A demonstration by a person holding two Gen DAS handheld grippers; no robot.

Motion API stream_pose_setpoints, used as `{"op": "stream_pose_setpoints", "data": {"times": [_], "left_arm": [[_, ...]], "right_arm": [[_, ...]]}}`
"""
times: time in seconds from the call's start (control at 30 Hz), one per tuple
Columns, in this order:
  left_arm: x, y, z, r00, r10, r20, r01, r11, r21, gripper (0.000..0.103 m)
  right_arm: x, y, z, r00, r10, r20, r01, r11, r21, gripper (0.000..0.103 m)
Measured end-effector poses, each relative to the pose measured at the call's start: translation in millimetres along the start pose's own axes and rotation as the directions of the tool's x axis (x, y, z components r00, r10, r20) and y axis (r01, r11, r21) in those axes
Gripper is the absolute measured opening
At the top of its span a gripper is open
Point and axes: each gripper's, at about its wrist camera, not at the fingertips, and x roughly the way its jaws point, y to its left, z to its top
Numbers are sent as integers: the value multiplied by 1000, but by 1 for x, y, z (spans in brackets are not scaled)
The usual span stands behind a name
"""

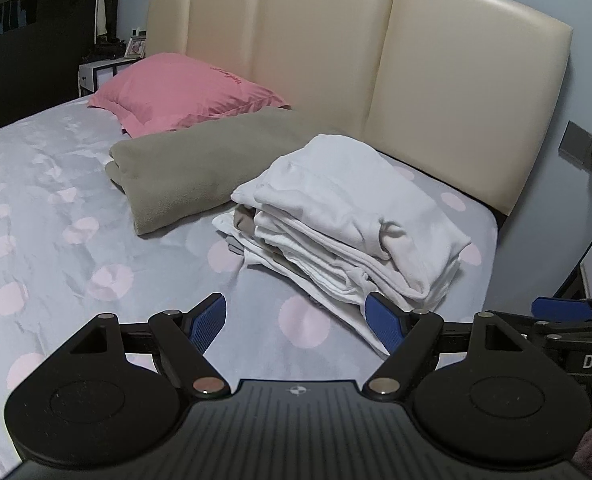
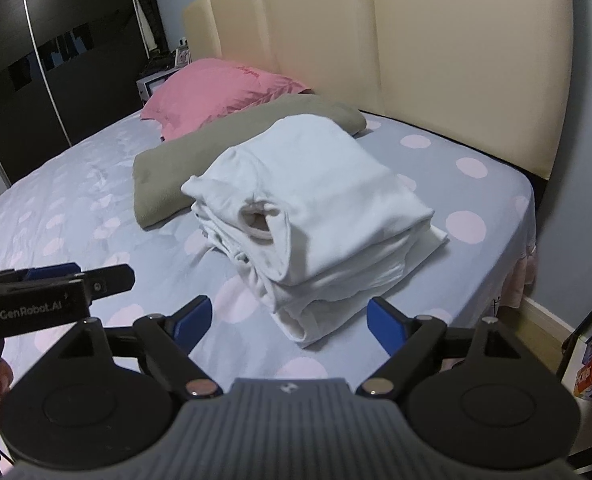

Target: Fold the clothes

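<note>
A stack of folded white clothes lies on the bed near its right corner; it also shows in the right wrist view. My left gripper is open and empty, just in front of the stack's near edge. My right gripper is open and empty, its jaws wide on either side of the stack's near corner, not touching it. The left gripper's side shows at the left of the right wrist view. The right gripper's tip shows at the right of the left wrist view.
A folded olive blanket lies behind the stack and a pink pillow beyond it, against the cream headboard. The grey dotted bedsheet spreads to the left. The bed edge drops off at right, with a nightstand there.
</note>
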Motion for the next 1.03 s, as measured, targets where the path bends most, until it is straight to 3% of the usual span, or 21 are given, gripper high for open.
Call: {"op": "stream_pose_setpoints", "data": {"times": [1.03], "left_arm": [[-1, -6, 0, 1000, -7, -14, 7, 1000, 0, 76]], "right_arm": [[-6, 6, -1, 1000, 28, 13, -28, 1000, -6, 89]]}}
